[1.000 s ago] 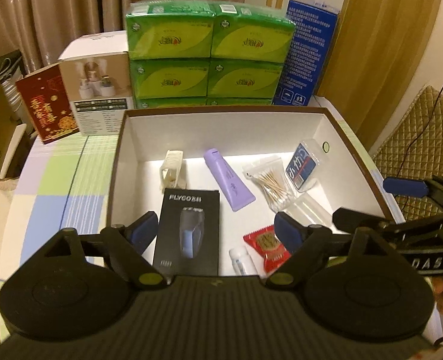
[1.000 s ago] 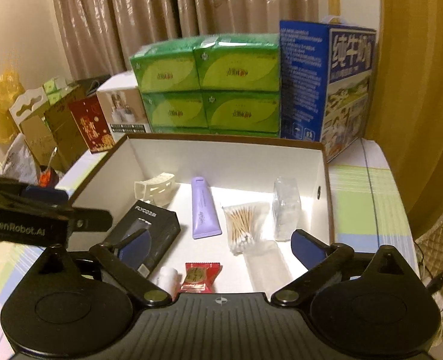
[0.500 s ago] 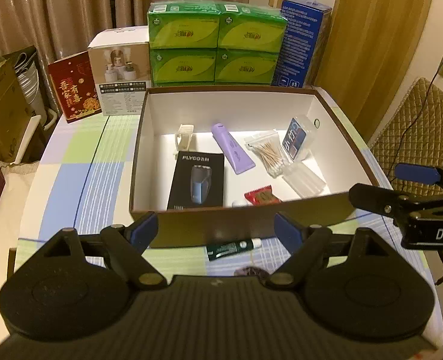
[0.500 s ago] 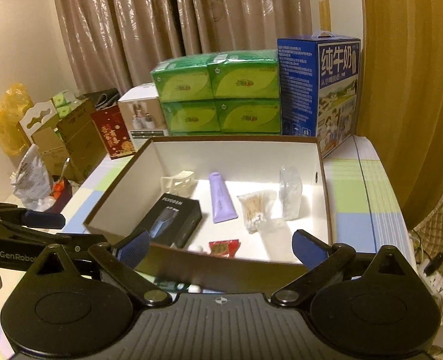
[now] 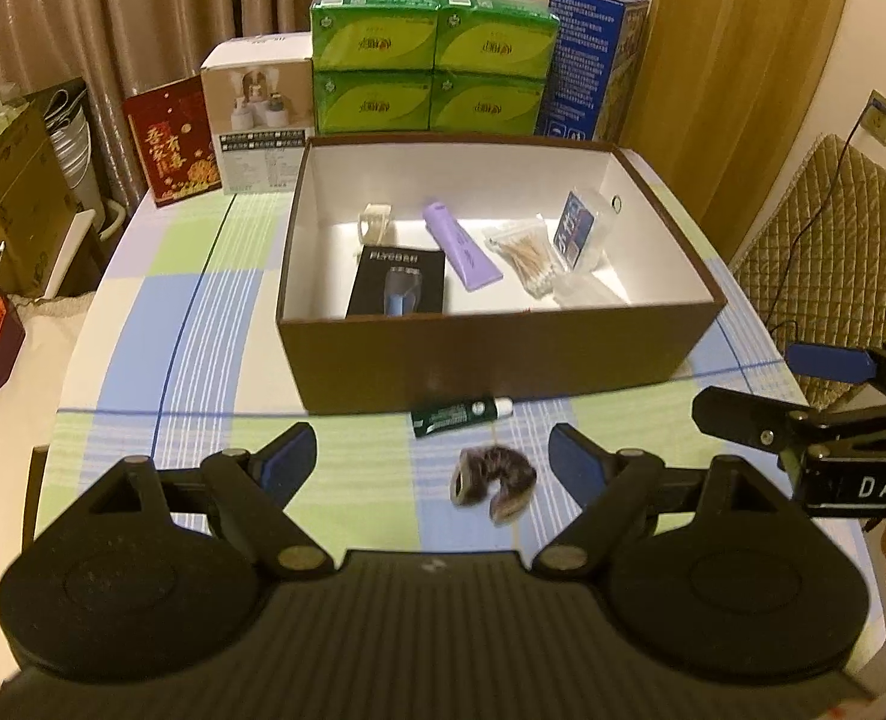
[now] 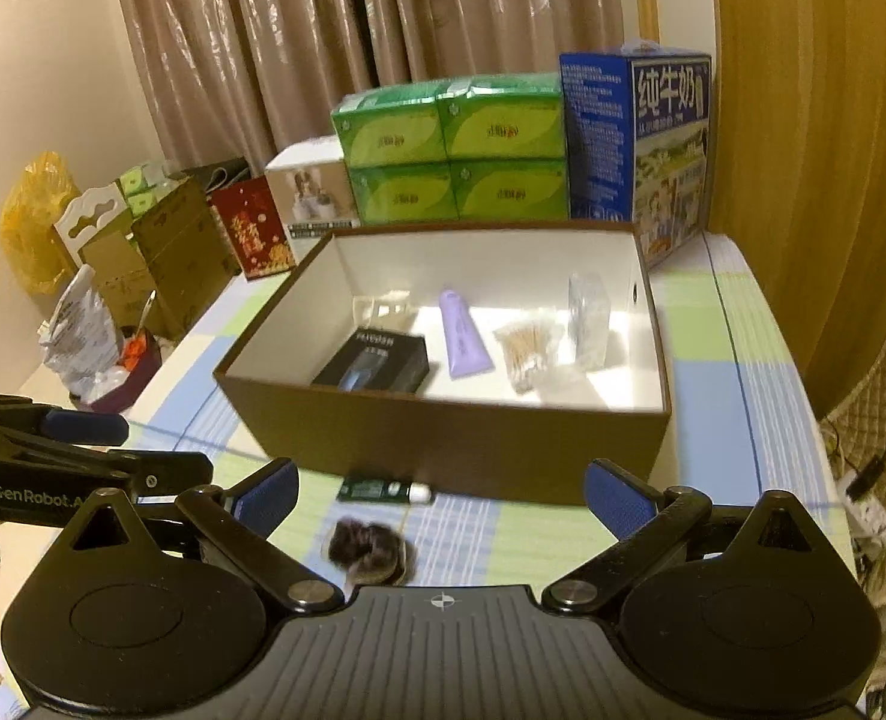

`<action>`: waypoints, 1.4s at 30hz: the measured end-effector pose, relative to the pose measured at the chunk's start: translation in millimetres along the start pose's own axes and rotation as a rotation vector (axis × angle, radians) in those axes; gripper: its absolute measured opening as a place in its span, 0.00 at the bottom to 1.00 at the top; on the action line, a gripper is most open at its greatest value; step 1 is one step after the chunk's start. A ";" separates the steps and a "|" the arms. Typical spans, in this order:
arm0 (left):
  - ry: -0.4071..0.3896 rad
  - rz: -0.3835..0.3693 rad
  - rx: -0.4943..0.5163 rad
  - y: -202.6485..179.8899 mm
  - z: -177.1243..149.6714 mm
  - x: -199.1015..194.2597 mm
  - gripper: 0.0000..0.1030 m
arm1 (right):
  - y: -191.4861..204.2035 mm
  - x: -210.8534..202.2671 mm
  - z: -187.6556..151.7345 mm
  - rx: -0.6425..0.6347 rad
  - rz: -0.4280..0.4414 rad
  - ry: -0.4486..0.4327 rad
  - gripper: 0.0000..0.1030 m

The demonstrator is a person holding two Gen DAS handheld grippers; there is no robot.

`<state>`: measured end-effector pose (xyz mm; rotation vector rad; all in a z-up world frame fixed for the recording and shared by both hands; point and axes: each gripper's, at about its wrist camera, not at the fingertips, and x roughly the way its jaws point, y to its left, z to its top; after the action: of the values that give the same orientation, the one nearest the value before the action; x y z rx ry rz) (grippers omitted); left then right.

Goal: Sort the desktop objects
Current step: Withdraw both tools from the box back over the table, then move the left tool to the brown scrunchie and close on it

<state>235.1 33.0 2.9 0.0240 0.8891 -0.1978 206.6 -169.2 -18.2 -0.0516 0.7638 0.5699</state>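
A brown box with a white inside stands mid-table. It holds a black shaver box, a purple tube, a bag of cotton swabs, a clear case and a cream clip. On the cloth in front of the box lie a green tube and a dark hair scrunchie. My left gripper hangs open and empty above and just short of them. My right gripper is open and empty too, with the scrunchie below its left finger.
Green tissue packs, a blue milk carton, a white box and a red box line the table's back edge. Cardboard boxes stand off the left side. A quilted chair stands to the right.
Both grippers have drawn back from over the box toward the table's near side. The box now looks farther off, and the green tube and scrunchie have come into view.
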 end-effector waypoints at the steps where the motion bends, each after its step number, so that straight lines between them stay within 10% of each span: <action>1: 0.004 0.002 -0.002 -0.1 -4.2 -1.7 0.79 | 0.4 -1.3 -3.5 0.003 0.001 0.005 0.96; 42: 0.143 -0.050 0.020 -5.5 -58.2 28.1 0.79 | -10.0 20.2 -67.3 0.069 -0.037 0.167 0.96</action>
<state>206.6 29.1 -55.2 0.0353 1.0311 -0.2537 180.3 -184.7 -82.2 -0.0498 0.9428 0.5081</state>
